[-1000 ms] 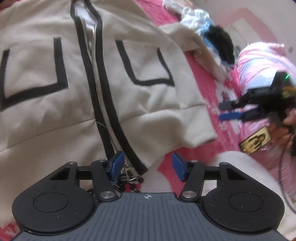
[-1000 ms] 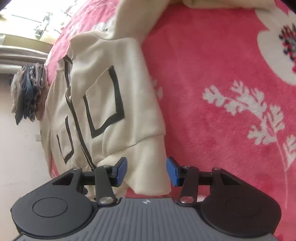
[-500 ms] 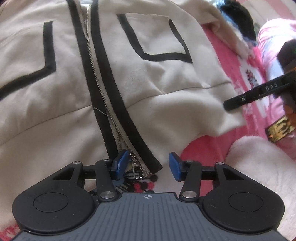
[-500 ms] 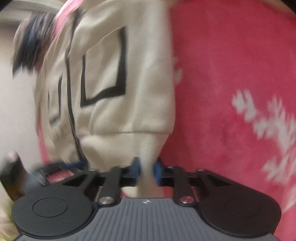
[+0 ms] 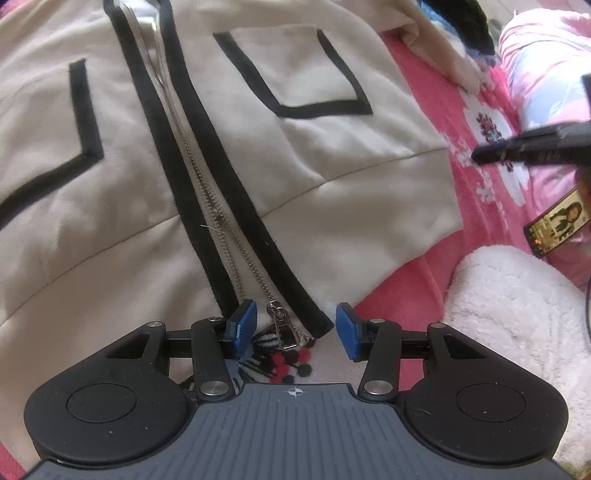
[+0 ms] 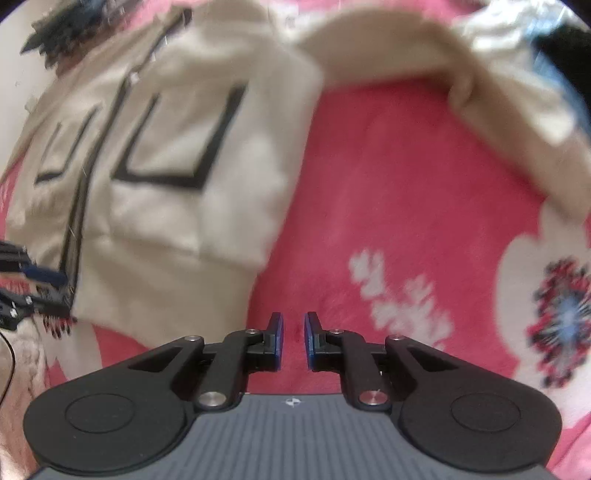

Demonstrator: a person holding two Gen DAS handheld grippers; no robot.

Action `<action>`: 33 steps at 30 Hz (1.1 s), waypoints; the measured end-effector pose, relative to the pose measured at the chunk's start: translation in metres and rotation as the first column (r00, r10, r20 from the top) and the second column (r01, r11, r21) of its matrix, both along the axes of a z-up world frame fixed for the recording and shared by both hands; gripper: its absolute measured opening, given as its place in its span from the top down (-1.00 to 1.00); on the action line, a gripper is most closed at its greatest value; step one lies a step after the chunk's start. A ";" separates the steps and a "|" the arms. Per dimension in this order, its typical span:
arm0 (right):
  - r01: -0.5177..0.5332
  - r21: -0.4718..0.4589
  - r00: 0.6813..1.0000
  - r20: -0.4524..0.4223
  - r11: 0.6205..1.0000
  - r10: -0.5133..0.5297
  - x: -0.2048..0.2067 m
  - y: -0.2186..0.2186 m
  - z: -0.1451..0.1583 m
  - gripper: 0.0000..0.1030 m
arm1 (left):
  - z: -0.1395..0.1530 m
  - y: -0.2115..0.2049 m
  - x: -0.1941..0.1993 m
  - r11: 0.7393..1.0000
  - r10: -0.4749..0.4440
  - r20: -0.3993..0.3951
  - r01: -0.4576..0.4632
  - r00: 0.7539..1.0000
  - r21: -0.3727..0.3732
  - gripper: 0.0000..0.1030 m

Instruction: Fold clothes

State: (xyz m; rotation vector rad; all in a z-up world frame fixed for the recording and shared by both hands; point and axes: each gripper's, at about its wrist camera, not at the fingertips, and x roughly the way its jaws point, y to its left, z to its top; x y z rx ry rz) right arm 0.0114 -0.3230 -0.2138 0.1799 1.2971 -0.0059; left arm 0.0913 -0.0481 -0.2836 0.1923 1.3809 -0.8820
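A cream zip jacket (image 5: 229, 155) with black trim lies front-up on a pink flowered blanket (image 6: 388, 192). My left gripper (image 5: 294, 328) is open at the bottom hem. The zipper pull (image 5: 282, 325) sits between its blue fingertips (image 5: 242, 325), apart from both. My right gripper (image 6: 293, 338) hovers over bare blanket, its jaws almost together with nothing between them. The jacket's hem corner (image 6: 207, 258) lies up and to its left, and one sleeve (image 6: 498, 96) arcs across the top right. The right wrist view is blurred. A black part of the right gripper (image 5: 532, 147) shows in the left wrist view.
A white fluffy cloth (image 5: 517, 317) lies to the right of my left gripper. A small picture card or phone (image 5: 557, 225) sits beyond it. Loose clothes (image 5: 461, 22) are piled at the far right, and pink bedding (image 5: 546, 55) lies behind. Dark clothes (image 6: 74, 26) lie past the collar.
My left gripper has closed in on the hem and now has the zipper end between its open fingers. My right gripper had shut on the hem corner; now it is off the cloth, over blanket.
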 end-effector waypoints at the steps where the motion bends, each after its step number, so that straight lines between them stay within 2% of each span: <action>1: -0.005 0.012 0.999 0.033 1.000 0.005 0.007 0.003 0.009 0.71 | 0.000 -0.001 -0.001 1.000 0.013 0.001 -0.013 1.000 -0.005 0.08; 4: -0.044 0.053 0.991 0.126 0.998 0.037 0.038 0.021 0.029 0.69 | 0.000 0.001 -0.002 0.998 0.056 0.007 -0.056 0.998 -0.027 0.08; 6: -0.080 0.080 0.982 0.179 0.994 0.065 0.072 0.040 0.034 0.59 | -0.002 0.001 -0.002 0.996 0.088 0.021 -0.088 0.996 -0.030 0.08; 10: -0.146 0.048 0.954 0.271 0.988 0.128 0.151 0.078 0.031 0.24 | -0.009 0.006 -0.002 0.988 0.149 0.018 -0.148 0.989 -0.048 0.09; 14: -0.187 -0.021 0.945 0.268 0.982 0.186 0.237 0.115 0.007 0.22 | -0.014 0.010 -0.003 0.984 0.162 0.000 -0.162 0.987 -0.072 0.13; 17: -0.240 -0.153 0.928 0.255 0.959 0.273 0.287 0.143 -0.014 0.22 | -0.017 0.014 -0.003 0.981 0.172 -0.013 -0.172 0.985 -0.090 0.13; 19: -0.243 -0.215 0.923 0.250 0.946 0.294 0.305 0.155 -0.027 0.23 | -0.019 0.016 -0.004 0.979 0.178 -0.022 -0.179 0.984 -0.101 0.13; 24: -0.222 -0.253 0.947 0.172 0.942 0.269 0.345 0.161 -0.065 0.30 | -0.024 0.021 -0.004 0.972 0.193 -0.045 -0.197 0.980 -0.130 0.13; 26: -0.185 -0.212 0.960 0.171 0.960 0.223 0.351 0.152 -0.072 0.68 | -0.026 0.023 -0.005 0.969 0.199 -0.054 -0.205 0.979 -0.142 0.13; 28: -0.124 -0.143 0.966 0.208 0.982 0.152 0.347 0.137 -0.066 0.88 | -0.027 0.023 -0.005 0.967 0.201 -0.059 -0.208 0.978 -0.148 0.14; 30: -0.079 -0.064 0.959 0.268 0.995 0.094 0.336 0.120 -0.053 0.88 | -0.028 0.024 -0.005 0.966 0.201 -0.065 -0.209 0.977 -0.153 0.14; 33: -0.051 0.072 0.929 0.369 0.996 0.021 0.318 0.098 -0.031 0.88 | -0.029 0.024 -0.005 0.965 0.200 -0.069 -0.209 0.977 -0.157 0.13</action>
